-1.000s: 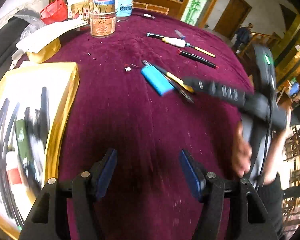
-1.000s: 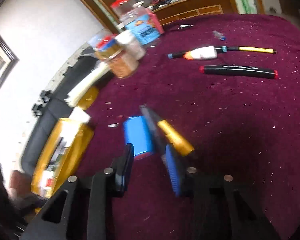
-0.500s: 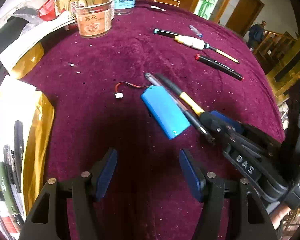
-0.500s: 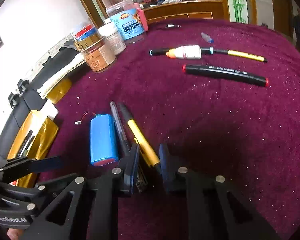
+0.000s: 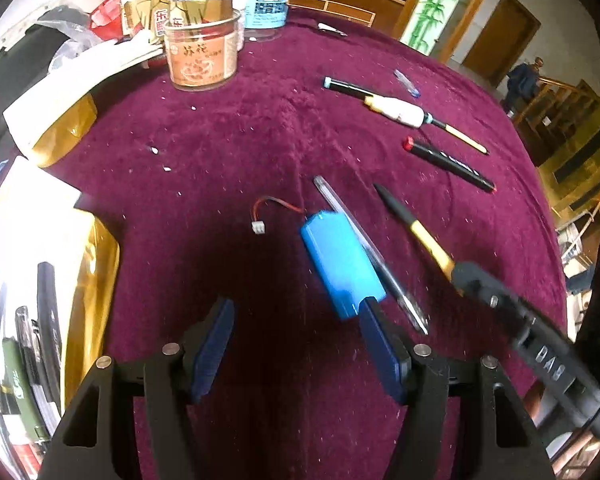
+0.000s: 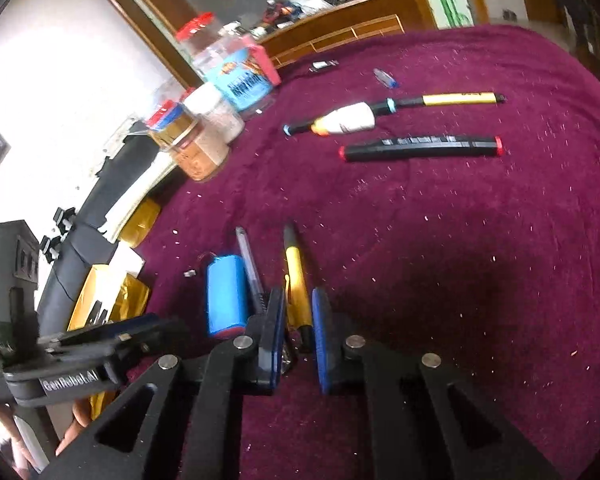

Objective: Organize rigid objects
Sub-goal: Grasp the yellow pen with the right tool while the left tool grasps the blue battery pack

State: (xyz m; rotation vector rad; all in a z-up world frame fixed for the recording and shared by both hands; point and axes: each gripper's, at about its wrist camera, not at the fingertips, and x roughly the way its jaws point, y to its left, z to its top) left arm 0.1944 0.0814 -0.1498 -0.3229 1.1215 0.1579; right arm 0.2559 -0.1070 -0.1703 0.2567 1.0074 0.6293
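My right gripper (image 6: 298, 308) is shut on a black and yellow pen (image 6: 296, 276), which also shows in the left wrist view (image 5: 416, 228), held off the clear pen beside it. A blue battery pack (image 5: 342, 262) with a red wire and a clear pen (image 5: 370, 252) lie together on the maroon cloth (image 5: 260, 140). My left gripper (image 5: 296, 340) is open and empty, just in front of the battery pack. A black marker (image 5: 448, 164) and a white-bodied pen (image 5: 400, 112) lie farther back.
A gold box (image 5: 32, 320) holding several pens sits at the left edge. Jars (image 5: 202, 56) and packets crowd the far left. The table drops off at the right, with chairs beyond.
My right gripper closed on the black and yellow pen and drew it away from the clear pen. My left gripper moved forward toward the battery pack and stayed open.
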